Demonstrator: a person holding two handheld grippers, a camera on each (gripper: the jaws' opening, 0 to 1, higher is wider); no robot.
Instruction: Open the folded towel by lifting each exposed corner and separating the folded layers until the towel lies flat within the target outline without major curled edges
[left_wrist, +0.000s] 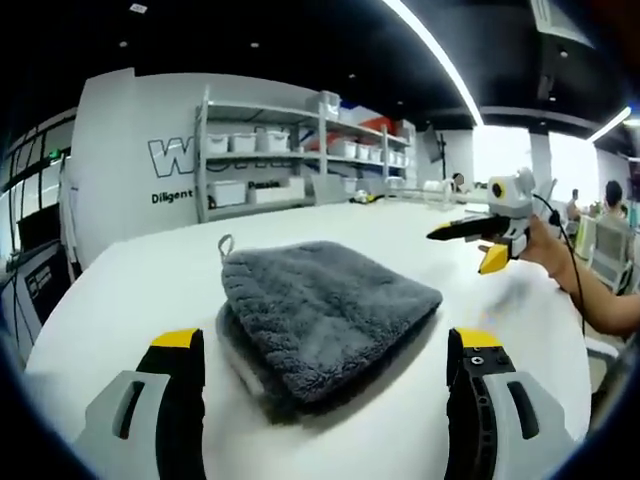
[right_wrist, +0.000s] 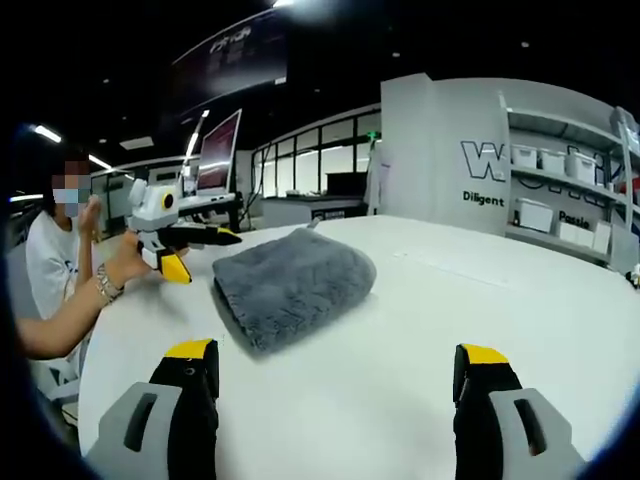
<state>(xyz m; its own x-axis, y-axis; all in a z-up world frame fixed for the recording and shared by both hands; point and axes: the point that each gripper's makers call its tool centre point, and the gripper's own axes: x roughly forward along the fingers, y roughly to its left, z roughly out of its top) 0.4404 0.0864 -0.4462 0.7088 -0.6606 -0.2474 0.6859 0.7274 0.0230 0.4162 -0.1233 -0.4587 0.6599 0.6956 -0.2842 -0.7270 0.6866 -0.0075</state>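
— Where's the towel (left_wrist: 325, 315)?
— Folded on the white table (left_wrist: 140, 285), mid-surface, away from its edges.
— Grippers?
— Left gripper (left_wrist: 325, 360) spread wide, holding nothing; right gripper (right_wrist: 335, 375) likewise.

A grey towel (left_wrist: 325, 315) lies folded in layers on a white table (left_wrist: 150, 290), with a small hanging loop (left_wrist: 225, 243) sticking out at its far left corner. The left gripper (left_wrist: 325, 345) has its yellow-tipped jaws spread wide, one on each side of the towel's near end and clear of it. The right gripper (left_wrist: 470, 240) hovers above the table, held by a hand (left_wrist: 548, 243), with shelving (left_wrist: 290, 150) holding white bins behind.
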